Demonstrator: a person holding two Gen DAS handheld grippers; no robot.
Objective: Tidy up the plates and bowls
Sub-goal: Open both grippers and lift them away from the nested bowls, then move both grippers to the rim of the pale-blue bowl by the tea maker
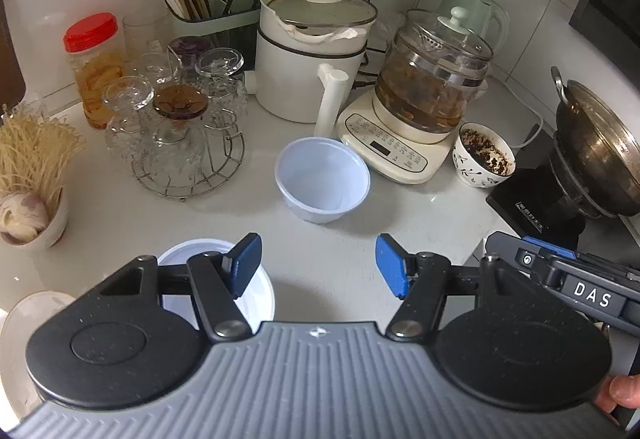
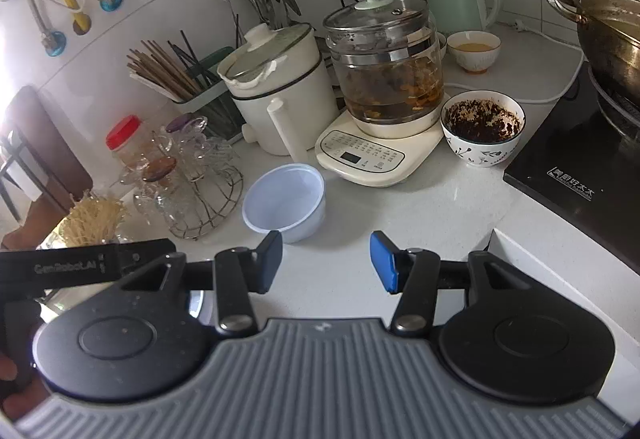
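Sitting mid-frame, the translucent plastic bowl [image 1: 322, 181] looks light, thin-walled and slippery; pinch its rim. Left gripper [image 1: 318, 265] and right gripper [image 2: 326, 261] both gape, empty.

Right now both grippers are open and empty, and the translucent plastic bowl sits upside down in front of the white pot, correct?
Not quite: the plastic bowl sits upright, mouth up, as the left wrist view shows. The left gripper and right gripper are open and empty, the white pot behind the bowl.
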